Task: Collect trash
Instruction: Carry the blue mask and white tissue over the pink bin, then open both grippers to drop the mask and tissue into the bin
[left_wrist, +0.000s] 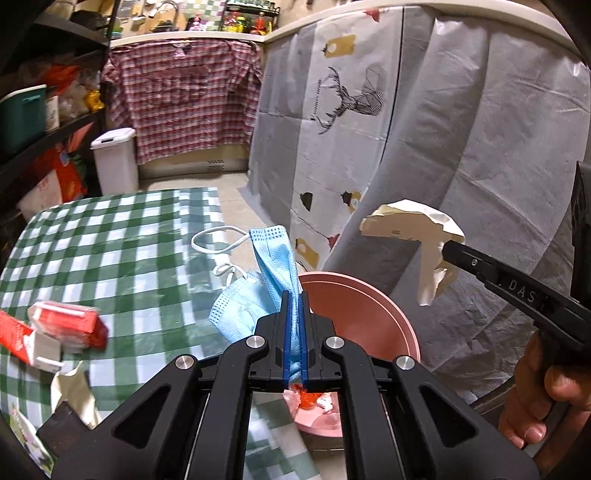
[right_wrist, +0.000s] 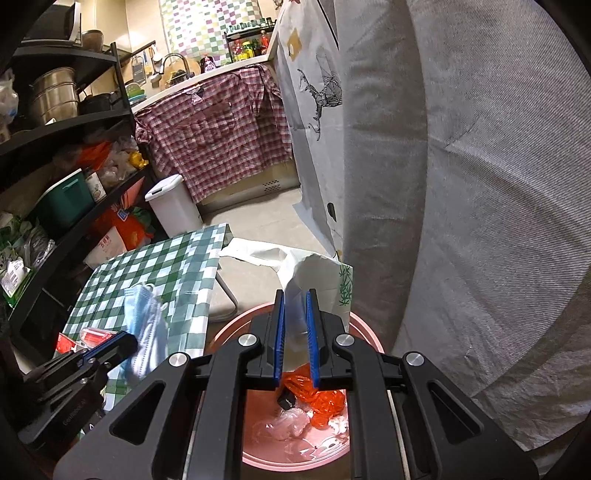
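- Left wrist view: the left gripper (left_wrist: 294, 314) is squeezing a blue face mask (left_wrist: 275, 266) tight between its fingers, just beside the pink bin (left_wrist: 373, 306)
- the right gripper (right_wrist: 295, 332) is pinching a crumpled paper bag (right_wrist: 314, 273) over that bin, above orange wrappers (right_wrist: 317, 398) already lying inside
- red cartons (left_wrist: 66, 328) are sitting on the green checked table (left_wrist: 110, 236)
- further back, a white lidded bin (left_wrist: 114, 158) is standing on the floor

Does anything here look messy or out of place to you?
A torn red carton lies open on the checked table. A plaid shirt is draped over the counter front rather than hung up. The blue mask and crumpled white paper, held in the fingers over the pink bin, are just trash.
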